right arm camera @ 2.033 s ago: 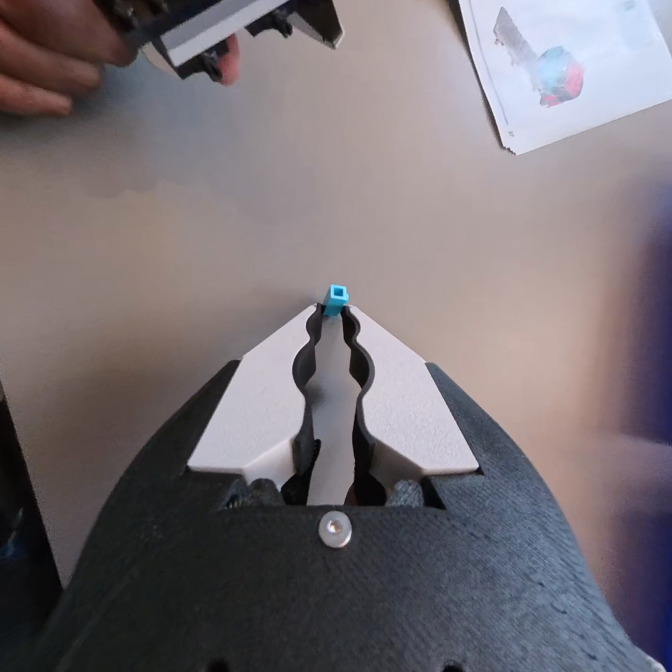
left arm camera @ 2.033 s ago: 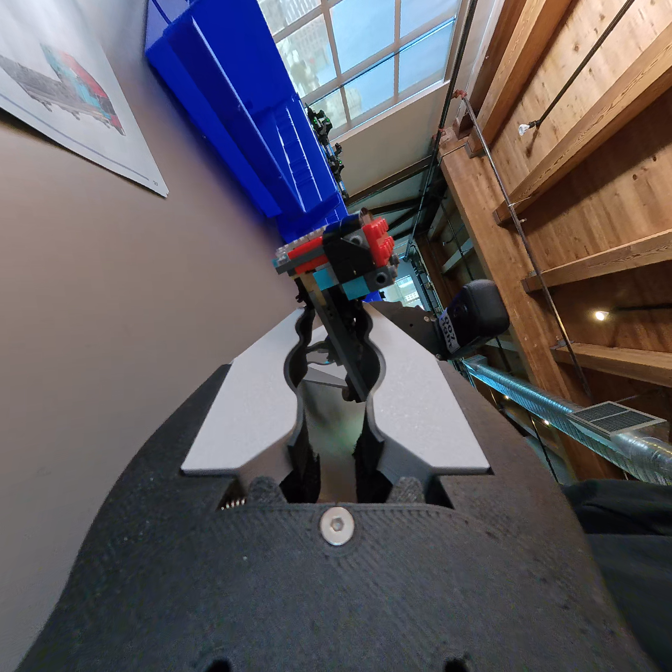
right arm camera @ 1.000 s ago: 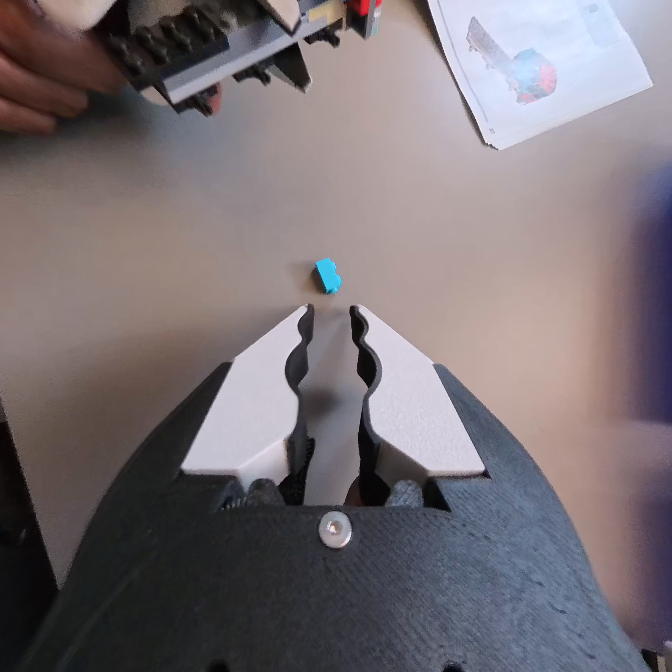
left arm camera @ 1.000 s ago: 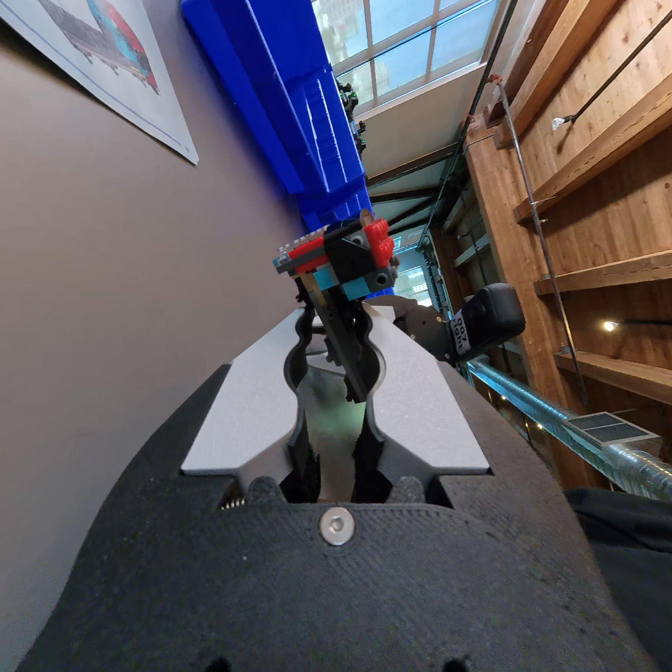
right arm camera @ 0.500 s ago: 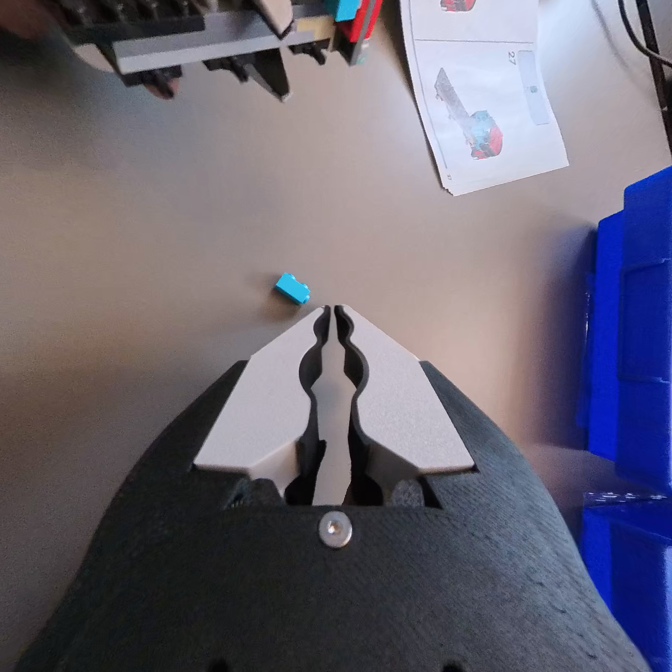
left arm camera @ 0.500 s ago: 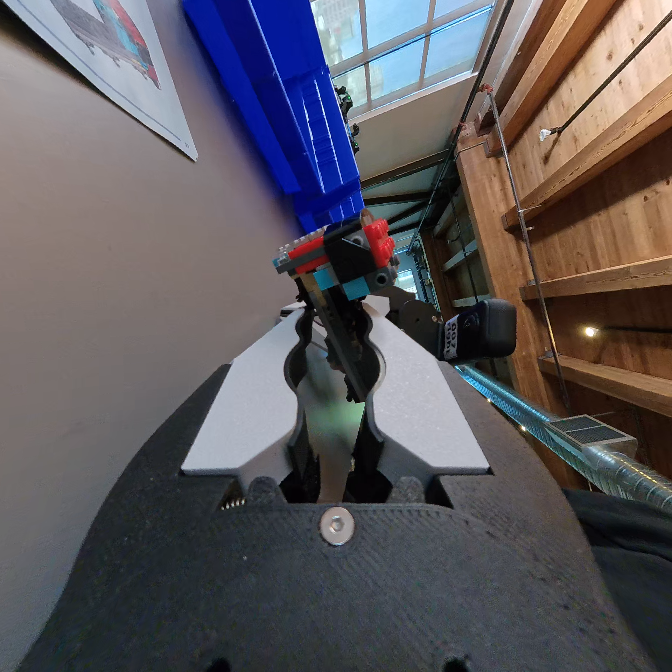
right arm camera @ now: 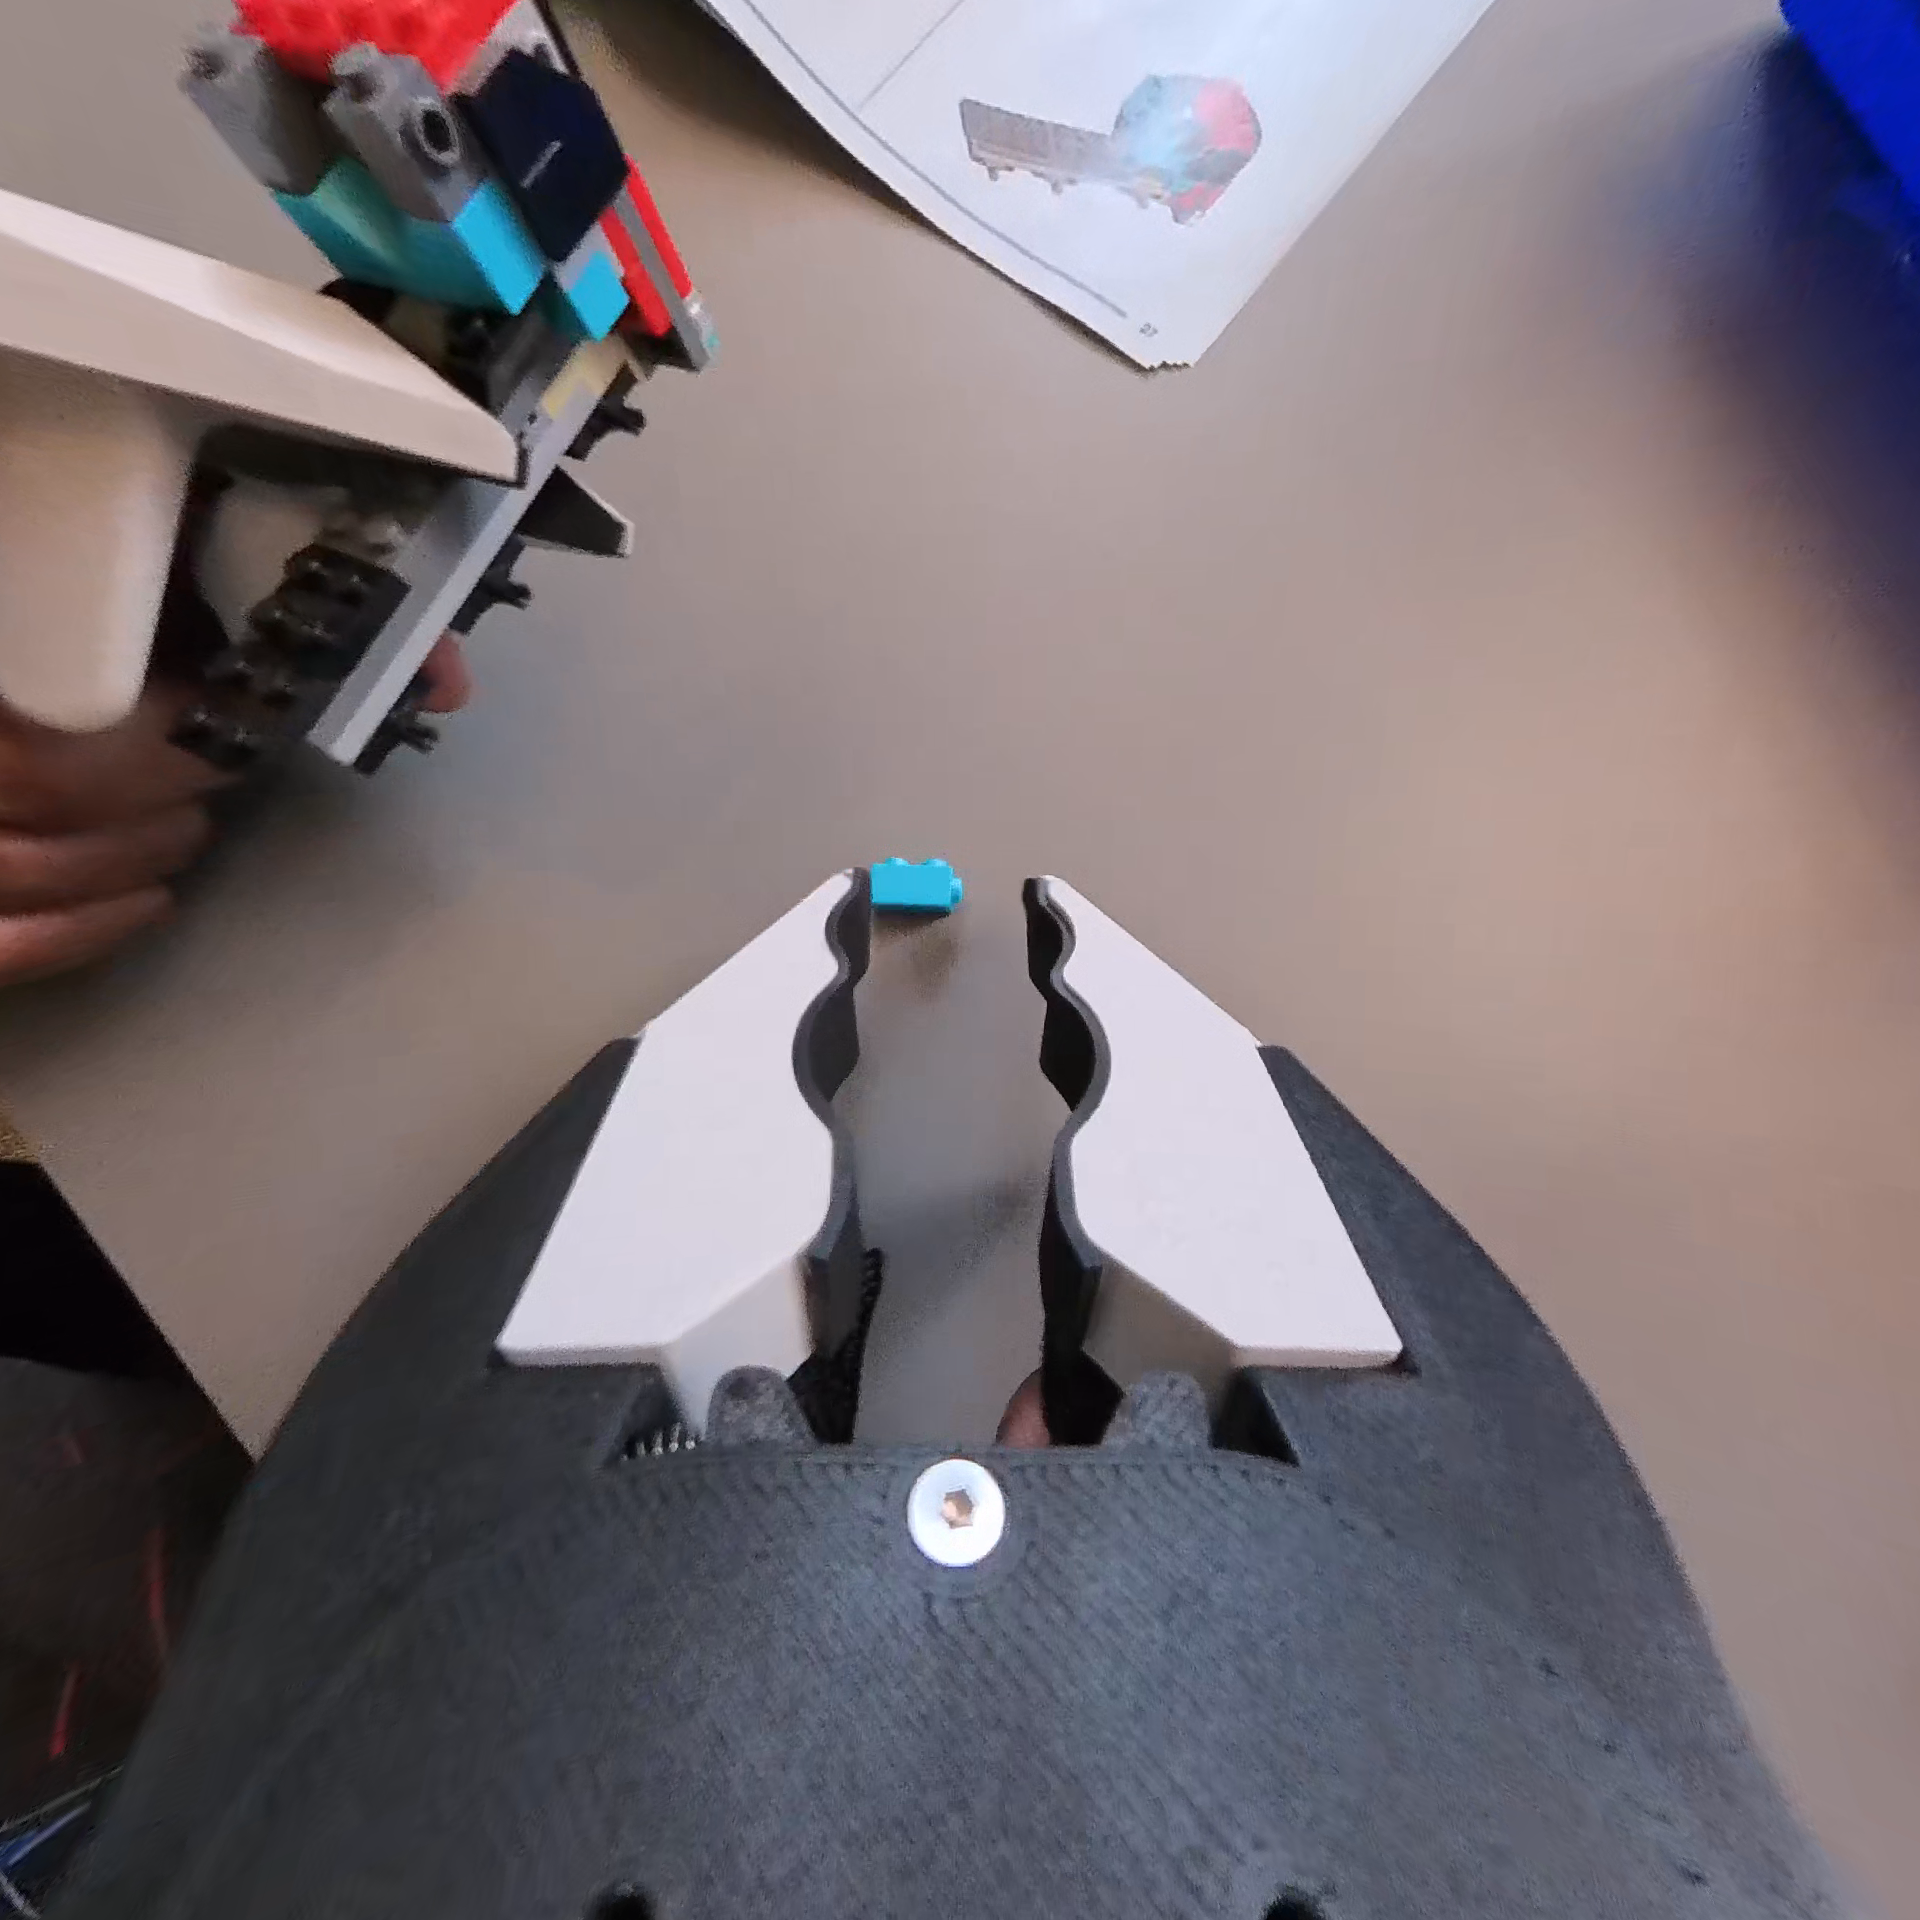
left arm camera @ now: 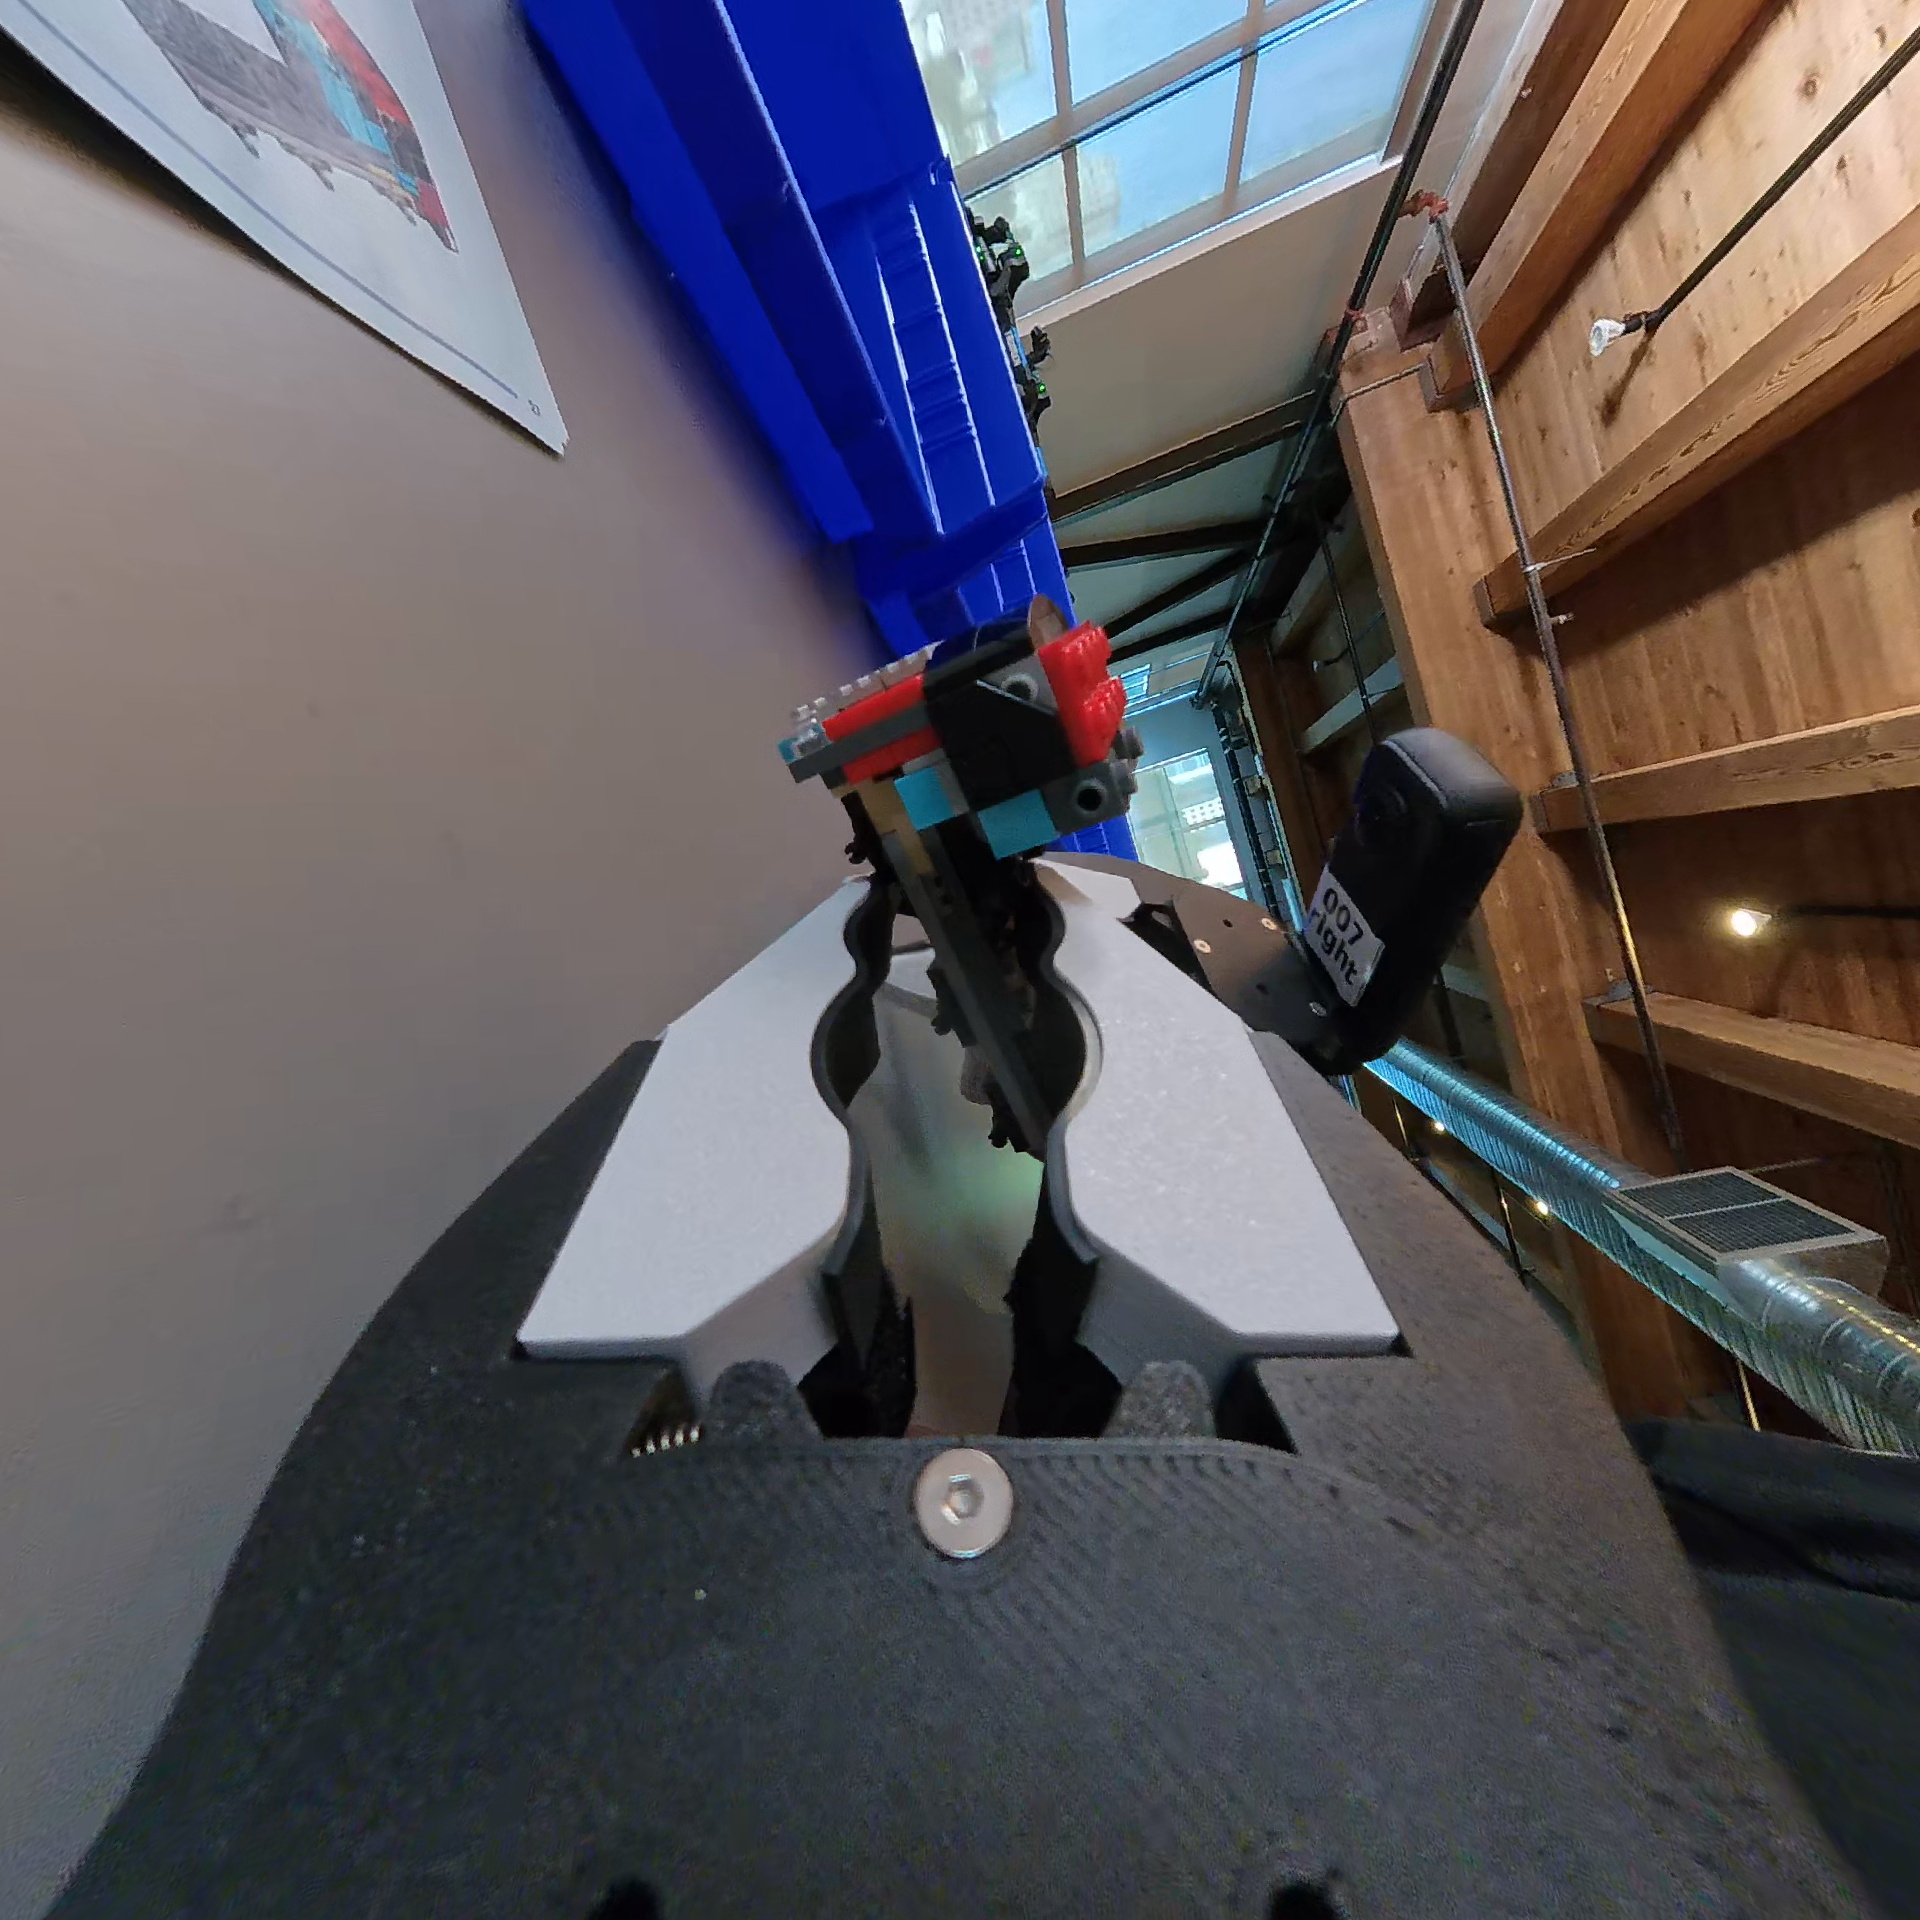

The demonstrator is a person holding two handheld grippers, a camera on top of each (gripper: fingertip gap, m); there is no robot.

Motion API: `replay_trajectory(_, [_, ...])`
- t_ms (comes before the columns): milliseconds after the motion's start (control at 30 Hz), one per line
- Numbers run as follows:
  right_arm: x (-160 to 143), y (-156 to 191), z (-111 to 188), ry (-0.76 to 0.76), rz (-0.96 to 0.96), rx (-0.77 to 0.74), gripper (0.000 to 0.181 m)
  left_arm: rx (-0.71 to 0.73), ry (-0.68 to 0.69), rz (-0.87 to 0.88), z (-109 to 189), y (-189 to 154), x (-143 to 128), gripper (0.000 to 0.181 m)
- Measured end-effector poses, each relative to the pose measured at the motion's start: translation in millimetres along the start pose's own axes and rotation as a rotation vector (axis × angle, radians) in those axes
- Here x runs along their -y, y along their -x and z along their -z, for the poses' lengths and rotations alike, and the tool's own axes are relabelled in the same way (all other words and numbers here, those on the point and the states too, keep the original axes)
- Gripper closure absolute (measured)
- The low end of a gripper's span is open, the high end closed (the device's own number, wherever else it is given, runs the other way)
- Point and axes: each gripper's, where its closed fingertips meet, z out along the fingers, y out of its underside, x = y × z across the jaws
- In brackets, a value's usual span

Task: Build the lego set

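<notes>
My left gripper [left arm camera: 951,883] is shut on the lego build [left arm camera: 961,748], a long grey chassis with a red, black and teal cab at its far end, held up off the table. The build also shows at the upper left of the right wrist view [right arm camera: 488,218], still clamped in the left gripper [right arm camera: 520,457]. A small teal brick [right arm camera: 914,888] lies on the tan table [right arm camera: 1299,727]. My right gripper [right arm camera: 943,891] is open just above the table, with the brick between its fingertips, close to the left fingertip [right arm camera: 847,904]. The right gripper also shows behind the build in the left wrist view [left arm camera: 1299,935].
An open instruction booklet [right arm camera: 1091,156] lies at the far side of the table; it also shows in the left wrist view [left arm camera: 281,187]. Blue storage bins [left arm camera: 810,260] stand beyond it, blurred at the right edge of the right wrist view [right arm camera: 1860,156]. A person's hand [right arm camera: 94,831] is at the left. Some 8 cm of space lies between my two pairs of fingers.
The right gripper let go of the teal brick onto the table, shut empty, then opened again and moved around the brick. The left gripper brought the build nearer to the right gripper.
</notes>
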Motion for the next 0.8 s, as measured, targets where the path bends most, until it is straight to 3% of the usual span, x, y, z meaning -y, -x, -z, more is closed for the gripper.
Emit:
replay_trajectory(133, [-3, 2, -9, 0.031, 0.017, -0.015, 0.152, 0.006, -0.004, -0.004, 2, 0, 1, 0.157])
replay_trajectory(300, [-1, -4, -10, 0.032, 0.111, -0.092, 0.166, 0.005, -0.006, -0.002, 2, 1, 1, 0.157])
replay_trajectory(800, [13, 8, -14, -0.015, 0.218, -0.079, 0.159, 0.002, -0.008, -0.005, 2, 0, 1, 0.157])
